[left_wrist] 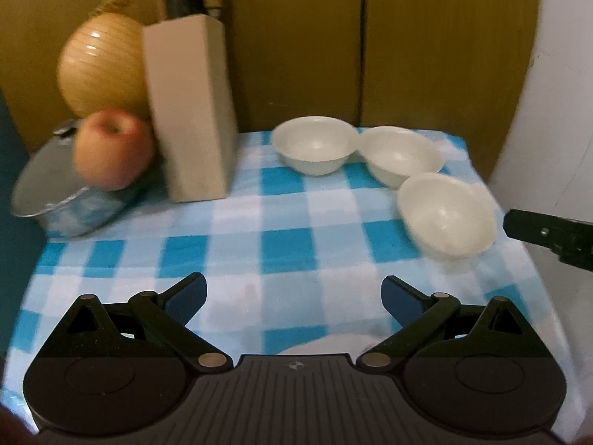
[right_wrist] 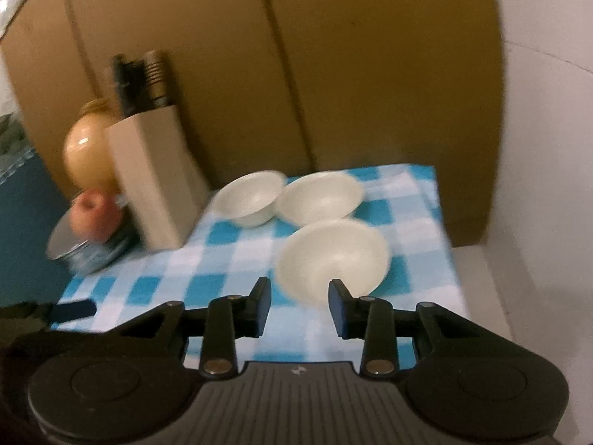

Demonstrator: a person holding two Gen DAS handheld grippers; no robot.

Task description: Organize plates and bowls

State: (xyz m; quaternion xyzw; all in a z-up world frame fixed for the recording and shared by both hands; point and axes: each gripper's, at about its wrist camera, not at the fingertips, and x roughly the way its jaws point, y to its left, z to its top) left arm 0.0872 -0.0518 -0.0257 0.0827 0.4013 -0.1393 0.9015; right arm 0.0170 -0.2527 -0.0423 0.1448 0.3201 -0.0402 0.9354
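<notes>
This looks like a home kitchen corner; a small table wears a blue-and-white checked cloth (left_wrist: 281, 248), soft like fleece; three white bowls (left_wrist: 315, 144) sit together at its far right; a wooden knife block (left_wrist: 189, 111) holds handles at the back left; beside it lie a big onion (left_wrist: 100, 63) and an apple (left_wrist: 111, 148), the apple resting on the lid of a steel pot (left_wrist: 70, 200); brown cupboard doors (left_wrist: 296, 37) stand behind, with a plain white wall (right_wrist: 548, 148) to the right.
</notes>
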